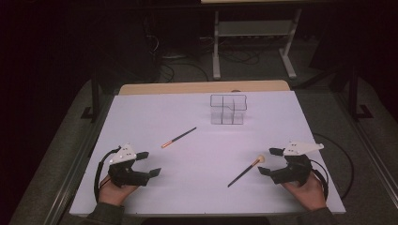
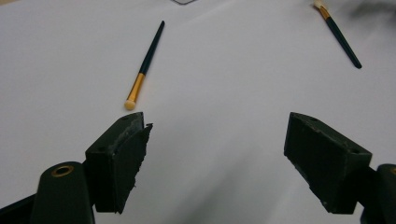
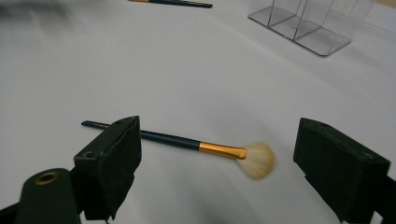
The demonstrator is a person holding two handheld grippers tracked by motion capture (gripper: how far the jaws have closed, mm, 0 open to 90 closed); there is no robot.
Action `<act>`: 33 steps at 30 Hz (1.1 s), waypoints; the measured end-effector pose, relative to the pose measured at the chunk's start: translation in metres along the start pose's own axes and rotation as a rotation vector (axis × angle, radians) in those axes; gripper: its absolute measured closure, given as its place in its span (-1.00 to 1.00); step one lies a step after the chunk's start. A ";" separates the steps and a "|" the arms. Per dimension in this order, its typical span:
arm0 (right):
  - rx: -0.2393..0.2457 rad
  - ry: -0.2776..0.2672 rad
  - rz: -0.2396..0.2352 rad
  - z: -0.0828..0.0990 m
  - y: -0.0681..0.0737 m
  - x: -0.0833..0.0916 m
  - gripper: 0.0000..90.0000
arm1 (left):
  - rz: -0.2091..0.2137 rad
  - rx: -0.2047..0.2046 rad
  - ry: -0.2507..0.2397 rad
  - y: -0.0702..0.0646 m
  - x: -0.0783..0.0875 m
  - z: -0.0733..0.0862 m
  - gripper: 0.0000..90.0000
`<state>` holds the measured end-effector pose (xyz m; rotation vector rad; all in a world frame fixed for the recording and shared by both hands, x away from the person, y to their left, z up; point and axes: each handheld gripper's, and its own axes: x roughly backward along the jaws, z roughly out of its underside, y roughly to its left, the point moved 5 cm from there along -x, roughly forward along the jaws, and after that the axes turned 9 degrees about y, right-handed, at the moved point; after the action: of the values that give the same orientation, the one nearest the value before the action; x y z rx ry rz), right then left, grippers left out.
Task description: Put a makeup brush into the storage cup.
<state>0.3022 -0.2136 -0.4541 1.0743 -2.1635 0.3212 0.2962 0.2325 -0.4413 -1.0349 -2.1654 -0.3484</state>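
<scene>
Currently on my board, itemised with the clear acrylic organizer (image 1: 228, 109) as landmark.

1. Clear acrylic organizer: upright near the far edge of the white table (image 1: 141, 112), several open-topped compartments, nothing visible inside. I judge it the destination for the brushes, set centrally so that either hand can reach it.

2. Small makeup brush (image 1: 178, 137): dark handle, gold ferrule, short pale tip. Lies flat, nearer me than the organizer and to its left, well apart from it. In the left gripper view (image 2: 144, 65) its tip points toward my jaws, lying just beyond the left-hand pad.

3. Fan makeup brush (image 1: 245, 171): dark handle, gold ferrule, splayed cream bristles. Lies flat, nearer me than the organizer and a little to its right. In the right gripper view (image 3: 187, 144) it lies crosswise just ahead of the jaws, its handle end passing behind one pad, bristles in the gap.

4. Left gripper (image 1: 145, 163): jaws spread wide, nothing between them, resting low at the near edge.

5. Right gripper (image 1: 270, 161): jaws likewise wide apart and empty, the fan brush's bristles just beside its tips. I judge this one better lined up for a first pickup.
</scene>
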 end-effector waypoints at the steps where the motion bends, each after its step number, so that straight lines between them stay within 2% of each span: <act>1: -0.001 -0.002 0.003 0.000 0.000 0.000 -0.68 | 0.000 0.000 0.000 0.000 0.000 0.000 -0.55; 7: -0.005 -0.012 0.004 0.002 -0.001 0.004 -0.68 | -0.001 0.019 -0.014 0.001 0.000 -0.001 -0.55; 8: -0.006 -0.017 0.006 0.002 -0.002 0.006 -0.68 | -0.007 0.007 -0.006 0.003 0.001 0.000 -0.55; 11: -0.021 -0.027 0.004 0.003 -0.004 0.008 -0.69 | -0.019 0.014 -0.009 0.004 0.003 -0.001 -0.55; 16: -0.016 -0.029 0.013 0.004 -0.004 0.011 -0.68 | -0.028 0.014 -0.009 0.006 0.006 -0.005 -0.55; 19: -0.015 -0.031 0.016 0.004 -0.004 0.011 -0.68 | -0.024 0.009 -0.009 0.005 0.007 -0.007 -0.55; 20: -0.014 -0.030 0.016 0.004 -0.003 0.012 -0.69 | -0.027 -0.007 -0.010 0.005 0.007 -0.008 -0.55; 28: -0.017 -0.031 0.017 0.003 -0.004 0.012 -0.68 | -0.021 -0.004 -0.014 0.005 0.015 -0.020 -0.56; 33: -0.021 -0.026 0.011 0.004 -0.004 0.011 -0.68 | -0.002 0.007 -0.009 0.005 0.016 -0.027 -0.59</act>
<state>0.2993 -0.2244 -0.4500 1.0605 -2.1919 0.2902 0.3061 0.2314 -0.4116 -1.0325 -2.1740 -0.3375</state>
